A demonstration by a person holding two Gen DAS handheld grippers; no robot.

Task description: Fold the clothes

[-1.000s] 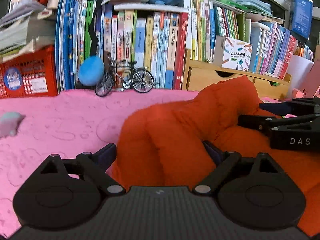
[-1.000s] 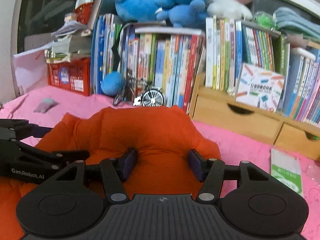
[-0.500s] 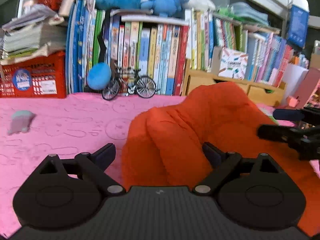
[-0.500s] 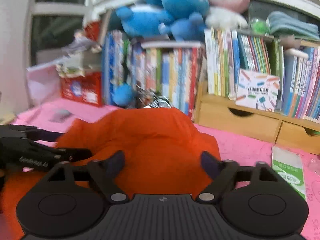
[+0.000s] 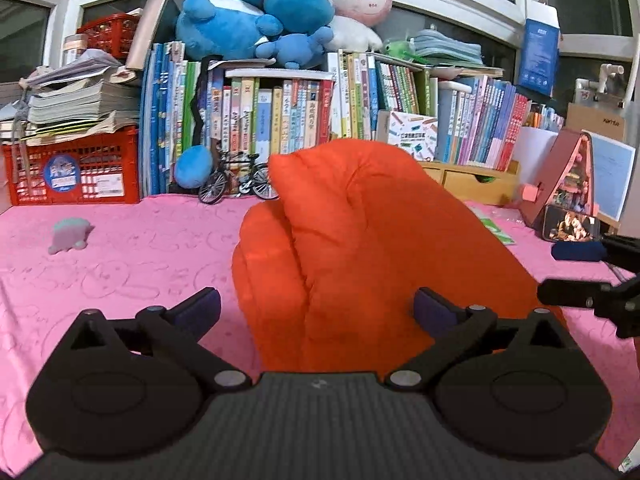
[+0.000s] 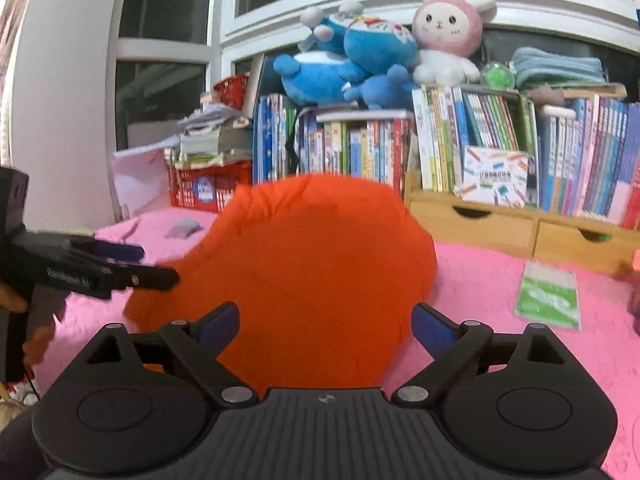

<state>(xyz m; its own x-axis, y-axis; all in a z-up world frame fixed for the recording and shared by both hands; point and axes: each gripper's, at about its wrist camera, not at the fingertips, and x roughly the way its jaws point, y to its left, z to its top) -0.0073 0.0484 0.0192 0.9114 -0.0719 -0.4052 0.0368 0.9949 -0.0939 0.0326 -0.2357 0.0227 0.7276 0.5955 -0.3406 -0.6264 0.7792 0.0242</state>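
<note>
The orange cloth sits in a puffy heap on the pink counter. It lies right in front of both sets of jaws.

The left gripper has its jaws wide open. They hold nothing. The cloth rises up in the space between them. The right pad is right against the cloth, but I cannot tell if it touches. The left pad is over bare pink counter, apart from the cloth.

The right gripper has its jaws wide open too, and they hold nothing. The cloth fills the gap between them and bulges up past the tips. I cannot tell if its pads touch the cloth.

In the right camera, the left gripper comes in from the left side, its tips at the edge of the cloth. In the left camera, the right gripper comes in from the right side, close to the cloth.

Far past the jaws stands a row of books. Blue plush toys and a pink bunny sit on top of them. A toy bike stands just behind the cloth. A red crate is off to the left. A green packet lies on the counter to the right of the right jaws
</note>
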